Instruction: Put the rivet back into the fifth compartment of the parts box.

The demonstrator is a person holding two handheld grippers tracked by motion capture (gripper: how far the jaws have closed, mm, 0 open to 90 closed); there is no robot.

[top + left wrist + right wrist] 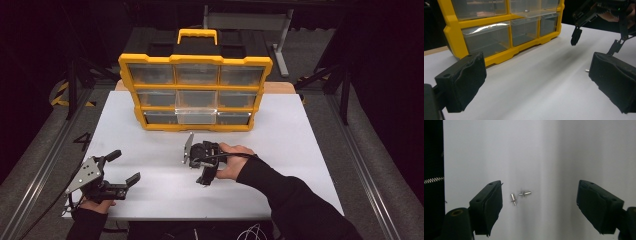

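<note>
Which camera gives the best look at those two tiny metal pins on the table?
The right gripper view: both metal pins lie sharp on the white table, between the right gripper's open jaws. The left gripper view shows a tiny metal tip beside its jaw pad. In the high view I cannot make them out.

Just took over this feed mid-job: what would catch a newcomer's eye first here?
The yellow drawer cabinet stands at the table's far side, its bottom middle clear drawer pulled partly out. In front of it, the right hand-held gripper points down with its jaws open over two small metal pins lying on the white table. The left hand-held gripper sits open at the near left corner.
</note>
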